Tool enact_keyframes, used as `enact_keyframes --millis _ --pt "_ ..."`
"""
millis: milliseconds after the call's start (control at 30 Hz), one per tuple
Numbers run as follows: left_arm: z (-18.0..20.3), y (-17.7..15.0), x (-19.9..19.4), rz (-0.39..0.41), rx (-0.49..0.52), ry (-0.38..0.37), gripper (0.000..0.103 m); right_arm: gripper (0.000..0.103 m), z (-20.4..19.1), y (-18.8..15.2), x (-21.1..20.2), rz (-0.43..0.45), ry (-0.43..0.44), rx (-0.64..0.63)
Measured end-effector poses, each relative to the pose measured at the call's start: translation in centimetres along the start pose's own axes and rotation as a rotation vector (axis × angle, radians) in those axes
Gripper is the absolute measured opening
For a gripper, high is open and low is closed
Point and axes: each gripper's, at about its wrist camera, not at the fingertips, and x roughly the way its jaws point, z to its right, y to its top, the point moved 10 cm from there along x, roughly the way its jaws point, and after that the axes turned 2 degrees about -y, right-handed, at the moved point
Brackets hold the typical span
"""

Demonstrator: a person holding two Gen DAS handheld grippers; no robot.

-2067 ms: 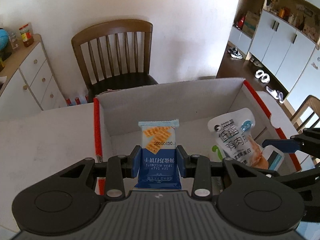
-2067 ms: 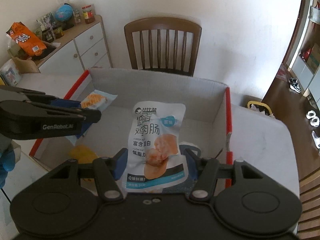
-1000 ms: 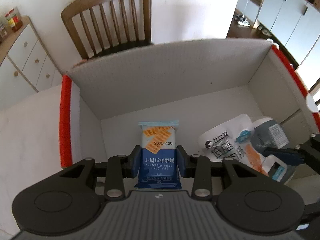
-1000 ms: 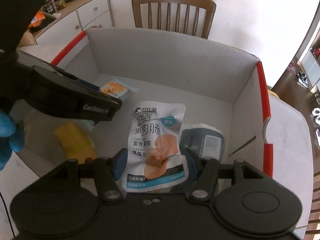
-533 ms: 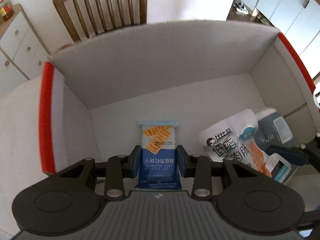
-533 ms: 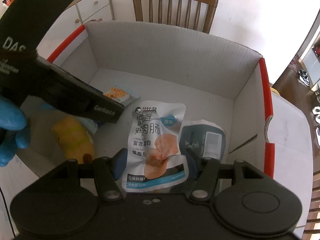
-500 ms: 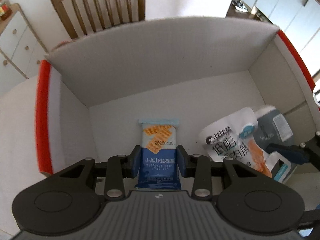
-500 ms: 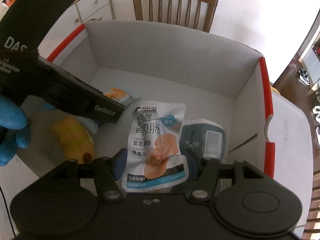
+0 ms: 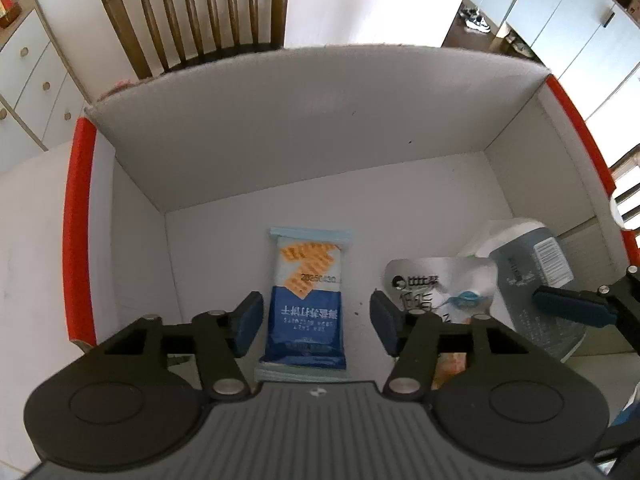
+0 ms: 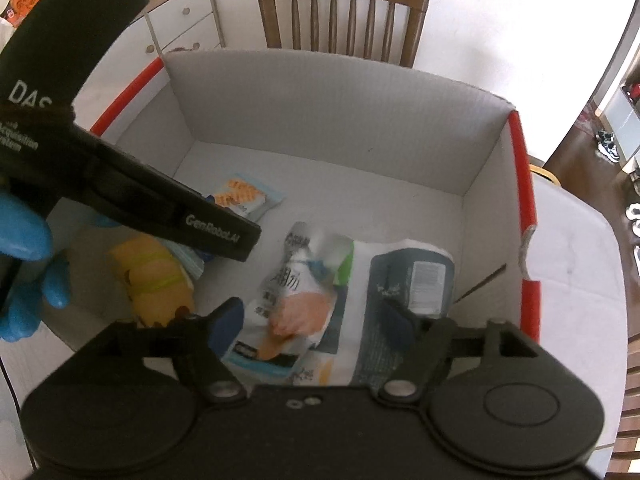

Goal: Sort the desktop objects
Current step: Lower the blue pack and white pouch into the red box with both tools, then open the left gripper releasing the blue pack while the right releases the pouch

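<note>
Both grippers hang over an open white cardboard box (image 9: 280, 120) with red side edges. My left gripper (image 9: 316, 320) is open; the blue soda-biscuit packet (image 9: 306, 292) lies free on the box floor between its pads. My right gripper (image 10: 310, 320) is open; the white chicken-sausage pouch (image 10: 288, 300) lies loose below it, partly on a grey-and-white bag (image 10: 404, 292). The pouch (image 9: 432, 284) and the bag (image 9: 528, 264) also show in the left wrist view, with one right gripper finger (image 9: 572, 304). A yellow packet (image 10: 156, 280) lies at the box's left.
The box (image 10: 320, 92) stands on a white table (image 10: 576, 248). A wooden chair (image 9: 200, 12) is behind it against a white wall. A white drawer cabinet (image 9: 24, 80) stands at the left. White cupboards (image 9: 568, 20) and shoes are at the far right.
Both grippers have opened. The biscuit packet and the sausage pouch have dropped from the jaws onto the box floor. Earlier both grippers moved down into the box with their packets.
</note>
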Motion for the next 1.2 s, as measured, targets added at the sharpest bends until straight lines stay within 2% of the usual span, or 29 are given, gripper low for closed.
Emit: enact_keyframes --millis 333,533,900,1200 --pt "0.1 0.2 -1.9 0.029 -0.004 -0.010 0.060 0.076 0.5 0.5 -1.9 0.030 -0.003 -0.001" --pt "0.3 -0.1 -4.5 0.065 -0.006 -0.014 0.060 0.075 -0.1 -1.2 -4.1 0.051 -0.009 0.000" --pt "0.6 -1.6 -8.9 0.124 -0.011 -0.037 0.060 0.074 -0.4 -0.7 -6.7 0.104 -0.003 0.009" --pt "1.5 -3.1 -13.5 0.198 -0.003 -0.025 0.060 0.074 -0.2 -1.5 -9.5 0.143 0.002 0.011"
